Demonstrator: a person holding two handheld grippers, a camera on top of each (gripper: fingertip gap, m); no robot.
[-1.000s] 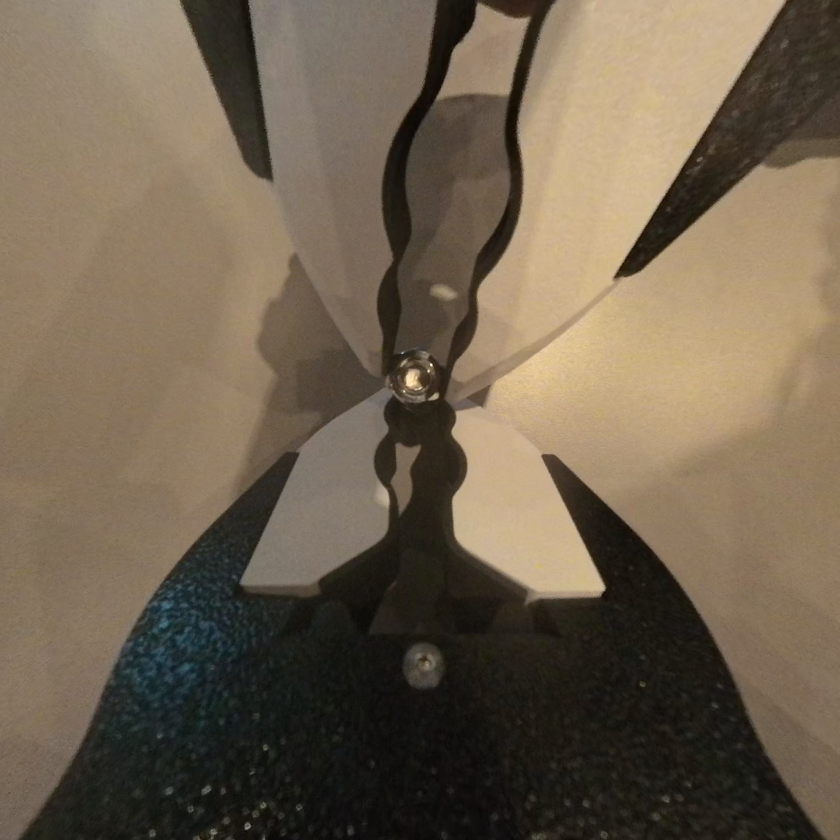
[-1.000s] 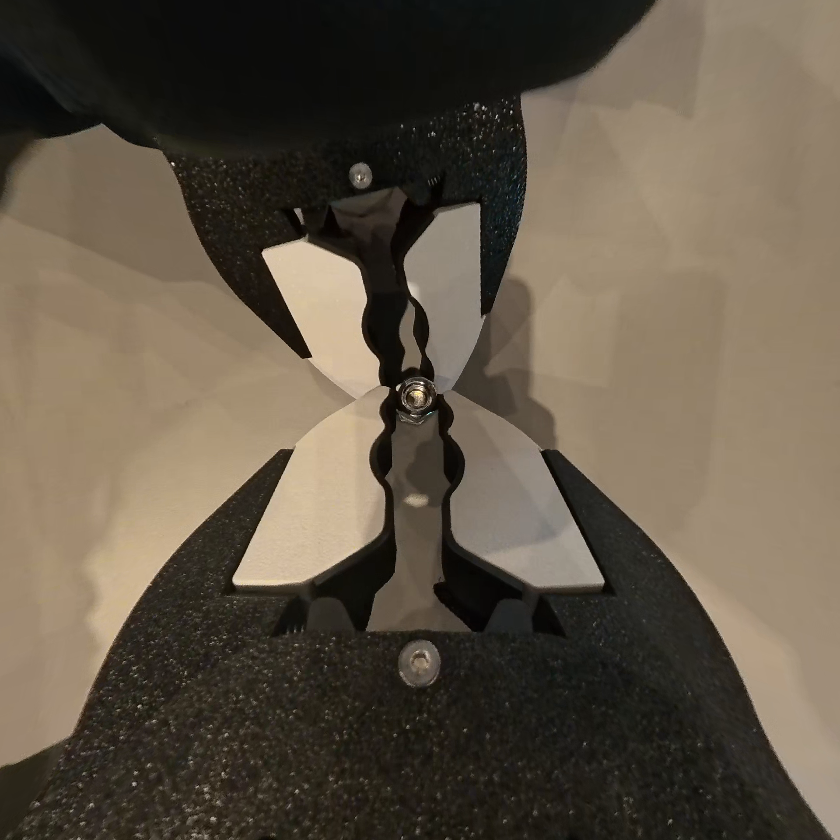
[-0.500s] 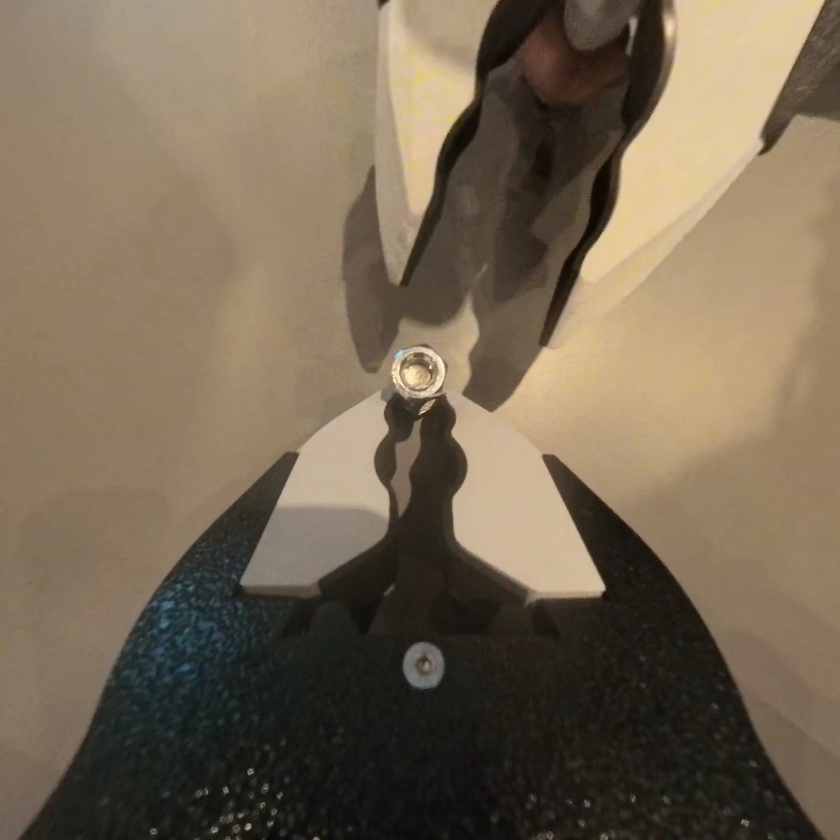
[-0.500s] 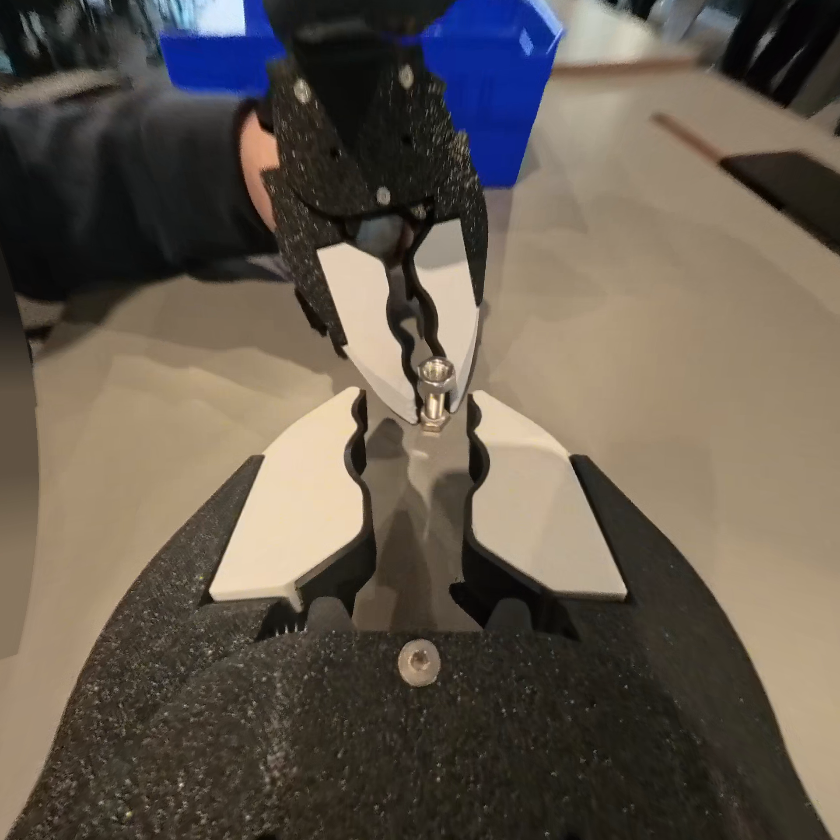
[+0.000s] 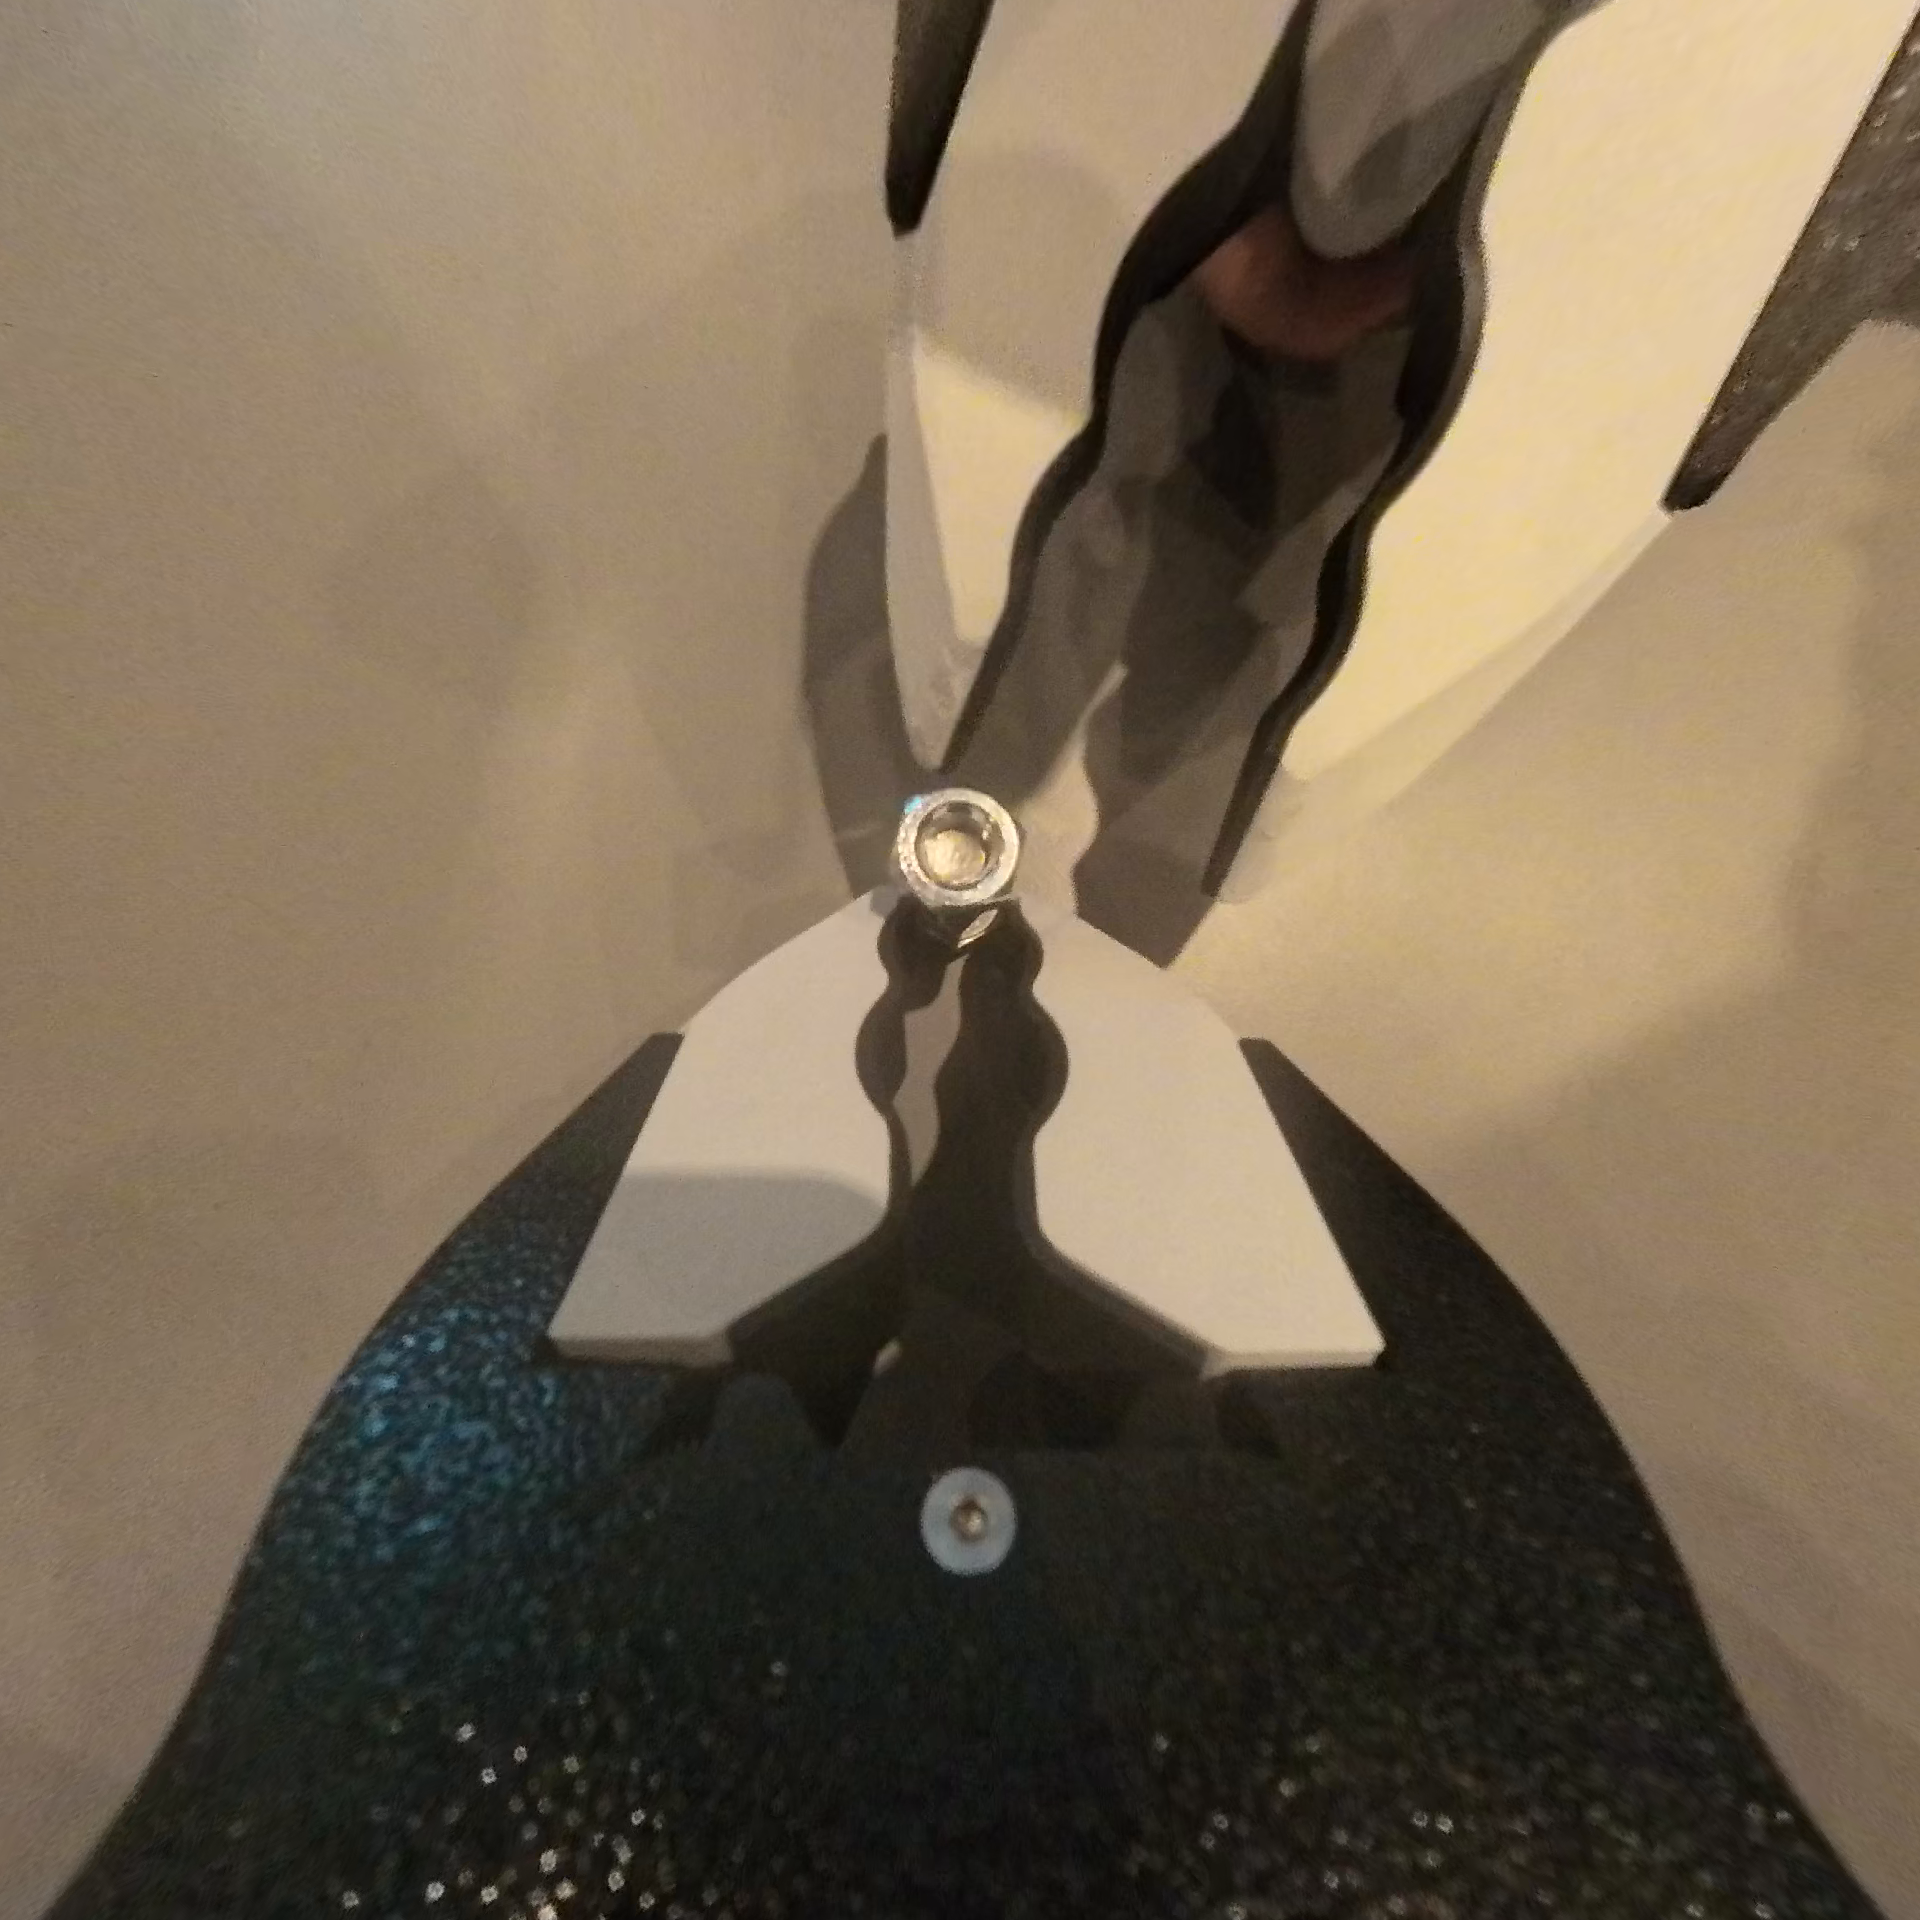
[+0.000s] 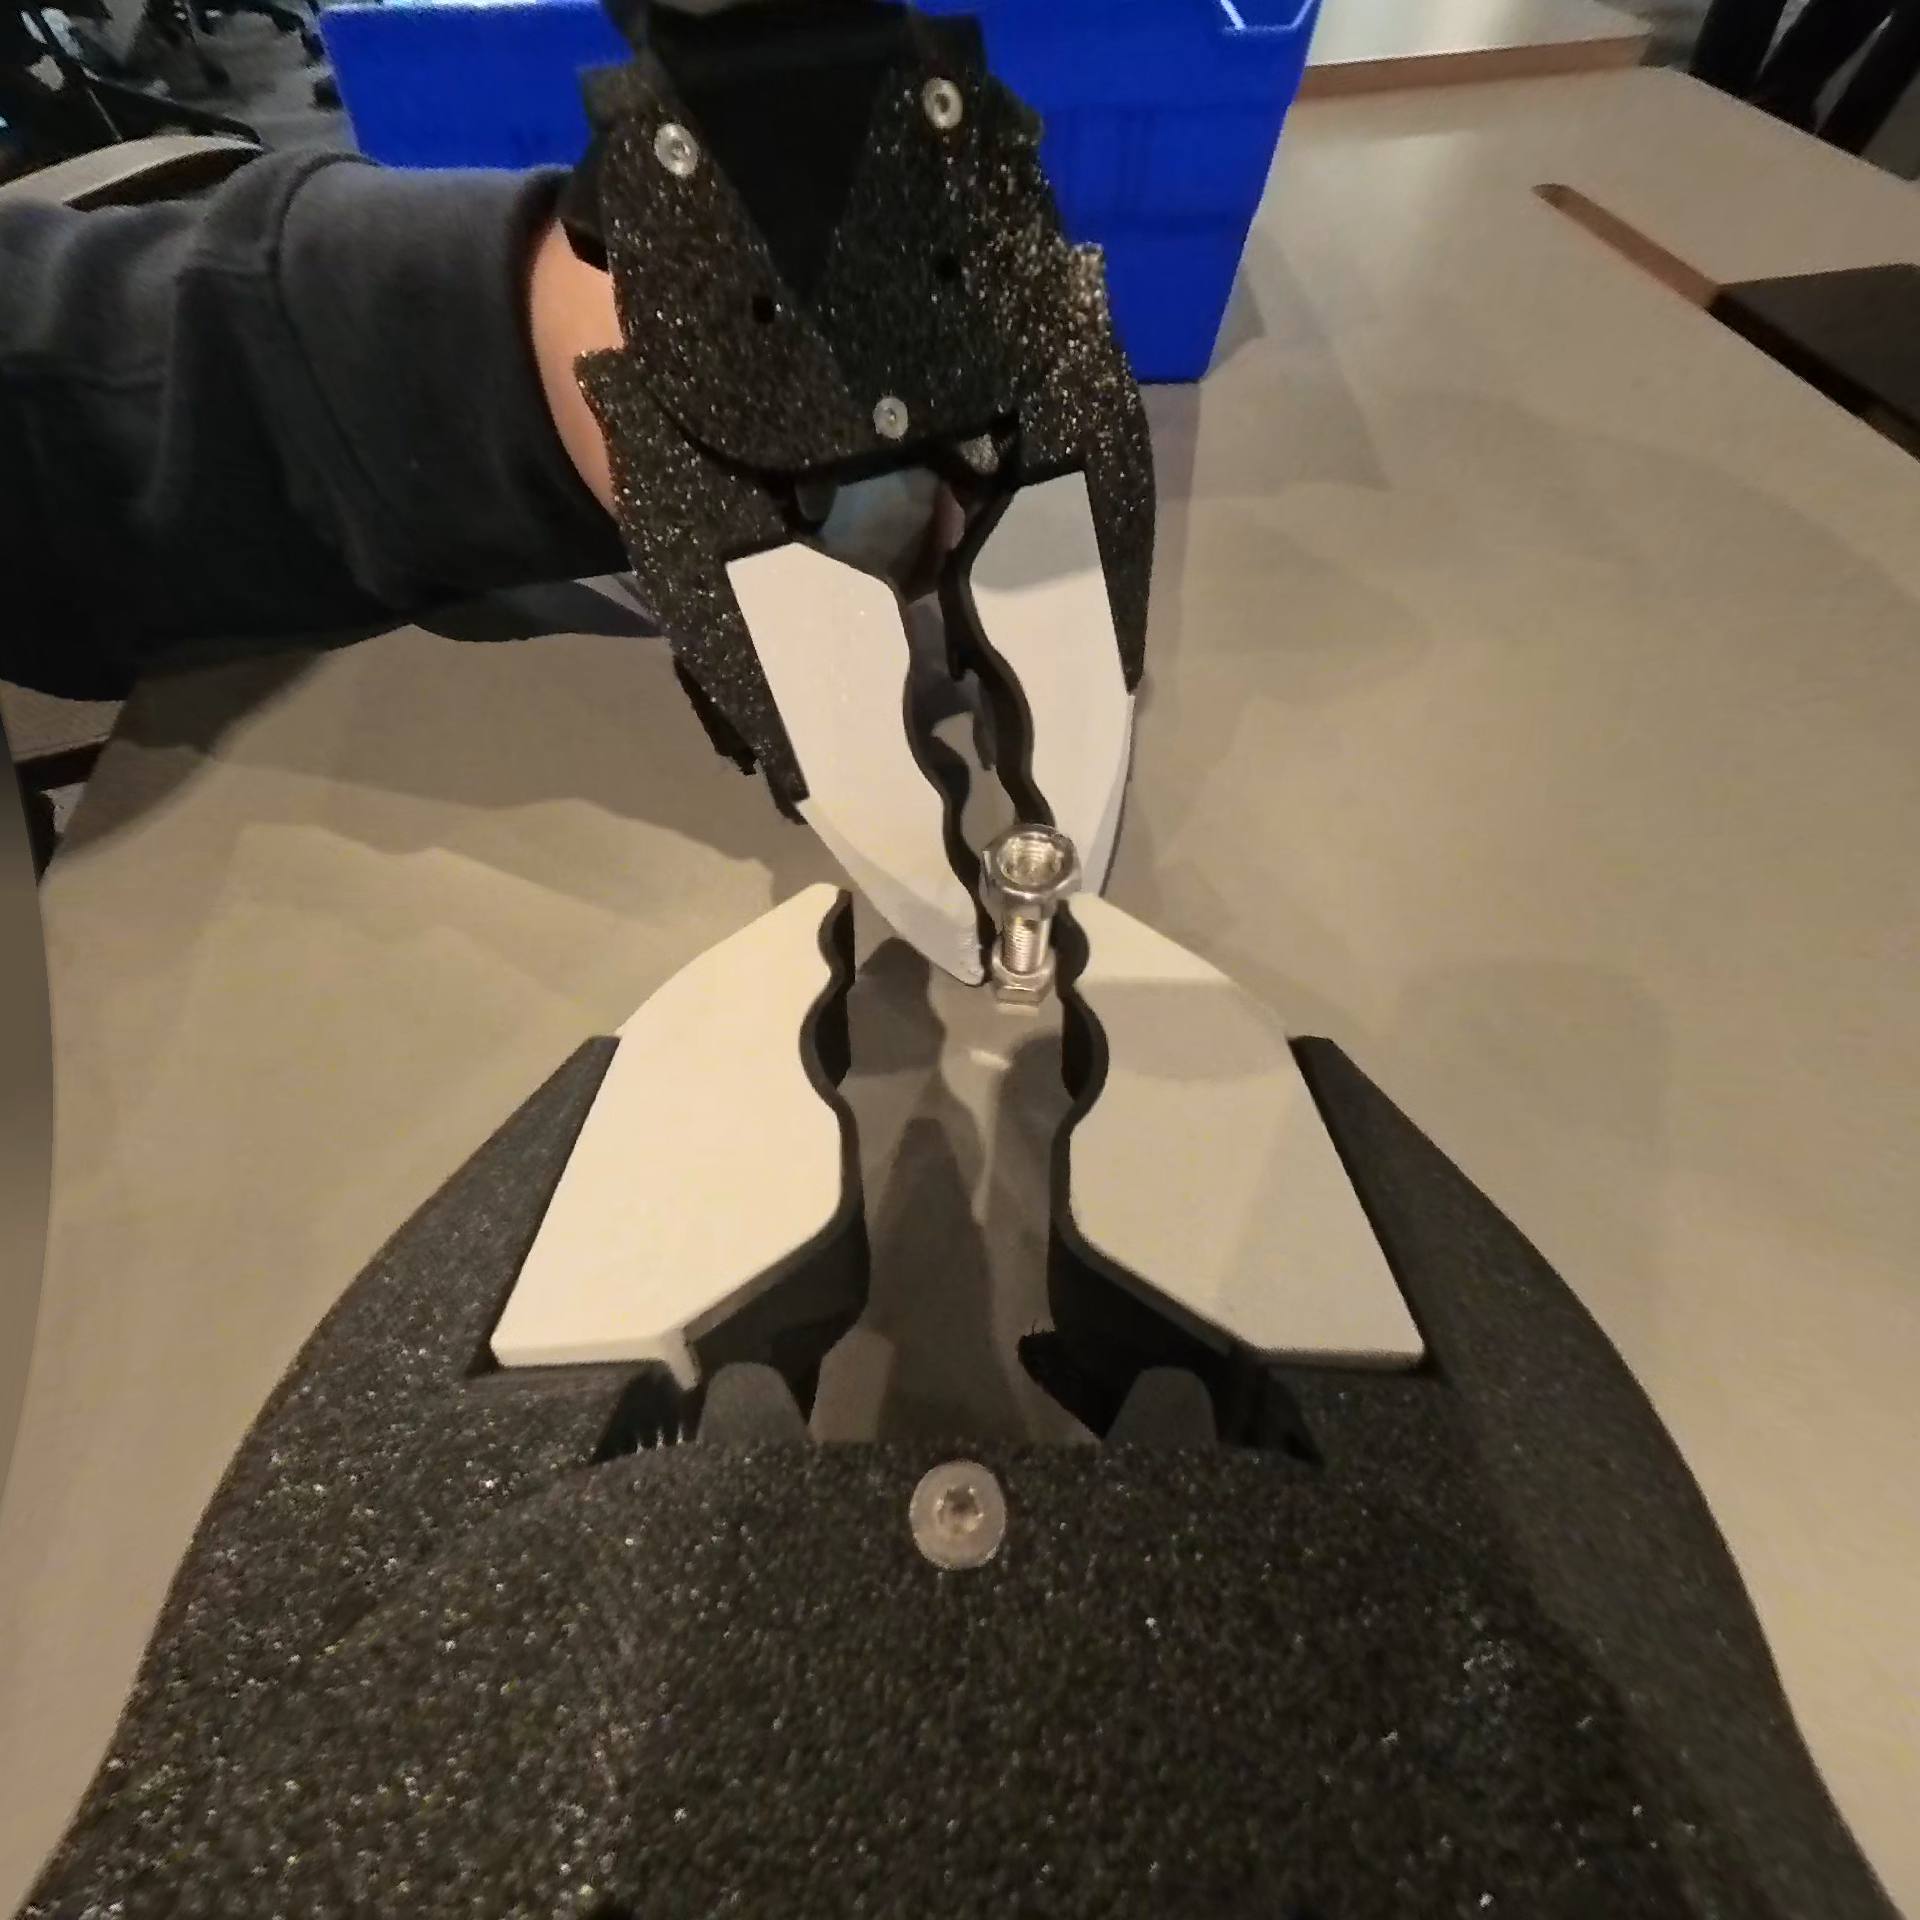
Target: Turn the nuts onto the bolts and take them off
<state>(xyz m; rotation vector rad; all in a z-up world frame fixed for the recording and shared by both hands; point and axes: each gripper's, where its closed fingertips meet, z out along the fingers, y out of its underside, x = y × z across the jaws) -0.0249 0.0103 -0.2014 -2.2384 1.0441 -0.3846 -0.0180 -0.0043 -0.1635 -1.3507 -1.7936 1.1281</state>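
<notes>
My left gripper (image 5: 951,920) is shut on the lower end of a small steel bolt (image 6: 1020,940), which stands upright above the beige table (image 6: 1507,831). A hex nut (image 5: 956,854) sits threaded near the bolt's top end; it also shows in the right wrist view (image 6: 1029,871). My right gripper (image 6: 961,925) is open, its fingers on either side of the bolt without touching it. In the left wrist view the right gripper (image 5: 1070,852) reaches in from above, jaws apart, one fingertip close beside the nut. The left gripper (image 6: 1023,935) faces it tip to tip.
A blue plastic bin (image 6: 1143,156) stands at the far side of the table. A dark flat object (image 6: 1818,322) lies at the far right. A person's dark sleeve (image 6: 260,416) reaches in from the left behind the left gripper. Tip to tip, the grippers are about 4 cm apart.
The right gripper, shut on the nut a second ago, opened, let go and drew back. It has since come close to the nut again, still open. The left gripper keeps its hold.
</notes>
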